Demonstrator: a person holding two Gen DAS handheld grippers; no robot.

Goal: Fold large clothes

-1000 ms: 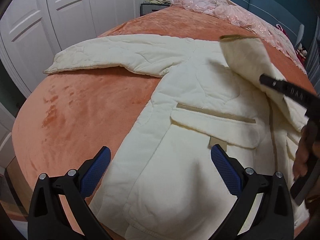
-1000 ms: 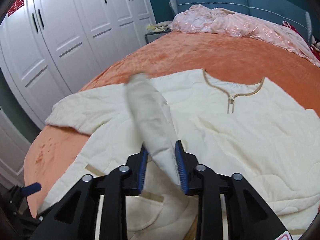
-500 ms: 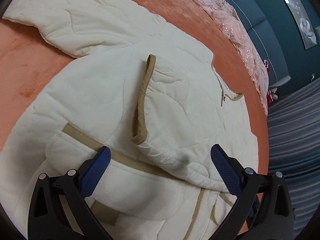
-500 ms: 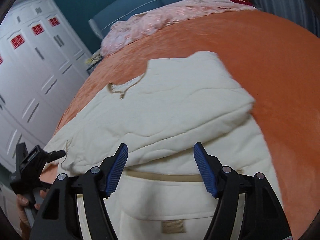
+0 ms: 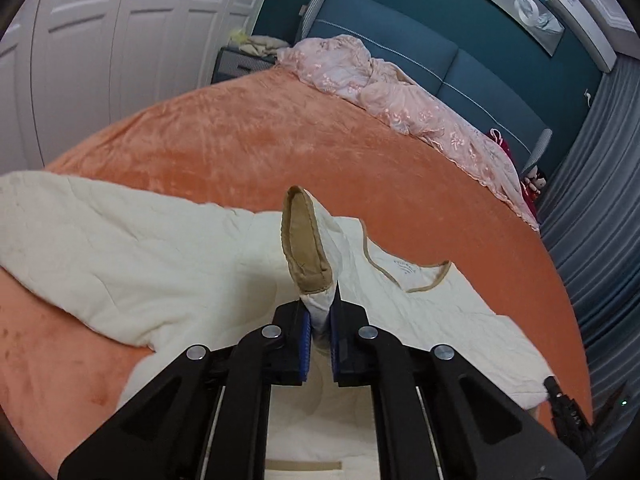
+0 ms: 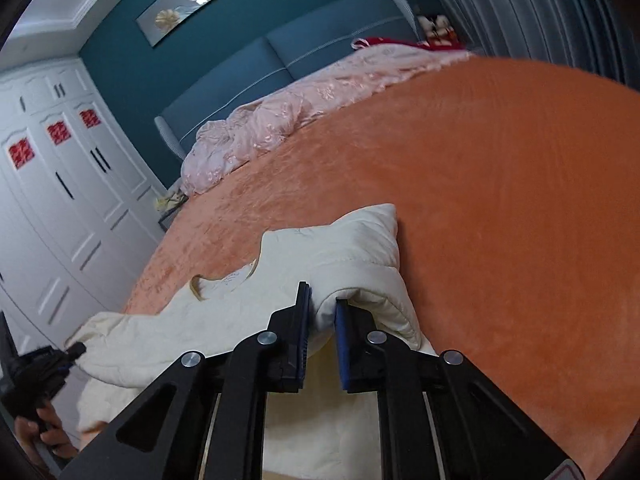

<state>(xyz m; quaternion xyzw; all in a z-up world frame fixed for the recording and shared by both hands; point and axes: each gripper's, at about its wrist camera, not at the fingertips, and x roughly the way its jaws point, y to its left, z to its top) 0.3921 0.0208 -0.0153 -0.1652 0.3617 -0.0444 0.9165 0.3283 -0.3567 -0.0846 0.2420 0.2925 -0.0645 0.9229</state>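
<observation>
Garment: cream quilted tan-trimmed jacket (image 5: 168, 264) spread on orange plush bedspread (image 5: 248, 140).
Left gripper (image 5: 319, 316): jaws just closed, clamped on tan-edged cuff (image 5: 306, 246).
Right gripper (image 6: 322, 322): jaws just closed, pinching folded shoulder.
Beyond: crumpled pink quilt (image 5: 400, 100), blue headboard (image 5: 460, 64), white wardrobe doors (image 6: 56, 208).

We look forward along each hand-held gripper, close above the cream coat (image 5: 152, 264), angled down across the orange bed (image 5: 248, 140); both views share its neckline, the pink quilt (image 6: 304, 108) and blue headboard (image 6: 248, 80).

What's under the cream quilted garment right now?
The orange plush bedspread shows all around the cream quilted garment. Directly beneath, the garment hides it, so anything under there cannot be seen.
</observation>
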